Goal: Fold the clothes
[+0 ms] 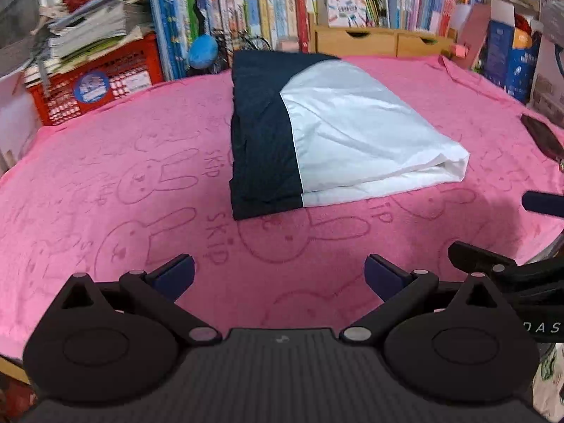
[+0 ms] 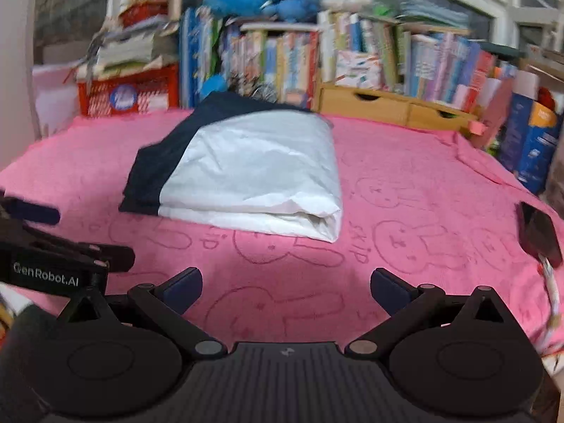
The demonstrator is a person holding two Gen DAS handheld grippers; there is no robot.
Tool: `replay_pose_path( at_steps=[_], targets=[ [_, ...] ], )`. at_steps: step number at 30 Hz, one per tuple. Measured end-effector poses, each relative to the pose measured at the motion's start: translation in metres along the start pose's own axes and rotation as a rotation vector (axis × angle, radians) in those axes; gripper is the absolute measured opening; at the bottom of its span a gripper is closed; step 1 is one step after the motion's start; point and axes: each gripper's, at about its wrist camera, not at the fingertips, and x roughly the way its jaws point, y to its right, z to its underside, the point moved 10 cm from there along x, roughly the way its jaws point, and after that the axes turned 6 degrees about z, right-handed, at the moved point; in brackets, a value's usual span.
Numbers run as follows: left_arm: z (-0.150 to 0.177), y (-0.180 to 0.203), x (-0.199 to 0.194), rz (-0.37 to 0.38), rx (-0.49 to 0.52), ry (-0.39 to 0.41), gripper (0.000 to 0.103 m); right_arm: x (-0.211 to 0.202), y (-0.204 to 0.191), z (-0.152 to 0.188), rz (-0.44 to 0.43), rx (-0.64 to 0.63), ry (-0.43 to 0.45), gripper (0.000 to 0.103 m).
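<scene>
Left gripper spread wide, empty, right gripper likewise, folded garment beyond on pink blanket

Folded navy-and-white garment, lying flat mid-blanket, fold edges stacked

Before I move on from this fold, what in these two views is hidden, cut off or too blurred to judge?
- Folded garment: inner layers and underside hidden by its own top layers, both views; its far edge is blurred in the right wrist view.
- Dark flat object on the pink blanket: cut by the frame edge in the left wrist view, unidentifiable.
- Bookshelf: titles smeared by blur.
- Left gripper and right gripper: both open, empty.
</scene>
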Motion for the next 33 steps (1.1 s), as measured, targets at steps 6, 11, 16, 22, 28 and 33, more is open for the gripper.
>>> replay_pose_path(
  at_steps=[6, 11, 16, 22, 28, 33],
  targets=[
    [-0.018, -0.009, 0.017, -0.005, 0.053, -0.042, 0.103, 0.023, -0.006, -0.015, -0.042, -0.148, -0.048, 0.103],
    [-0.03, -0.014, 0.033, 0.005, 0.059, -0.067, 0.103, 0.041, -0.009, -0.025, -0.053, -0.232, -0.062, 0.103],
    [-0.033, -0.013, 0.045, 0.013, 0.064, -0.092, 0.103, 0.057, -0.009, -0.027, -0.069, -0.24, -0.088, 0.103],
    [-0.031, -0.012, 0.059, 0.035, 0.057, -0.121, 0.103, 0.069, -0.007, -0.022, -0.073, -0.23, -0.113, 0.103],
    [-0.03, -0.013, 0.063, 0.083, 0.023, -0.118, 0.103, 0.073, -0.004, -0.023, -0.089, -0.192, -0.121, 0.103],
    [-0.029, -0.013, 0.064, 0.101, 0.002, -0.084, 0.103, 0.078, 0.0, -0.023, -0.119, -0.131, -0.138, 0.103]
  ],
)
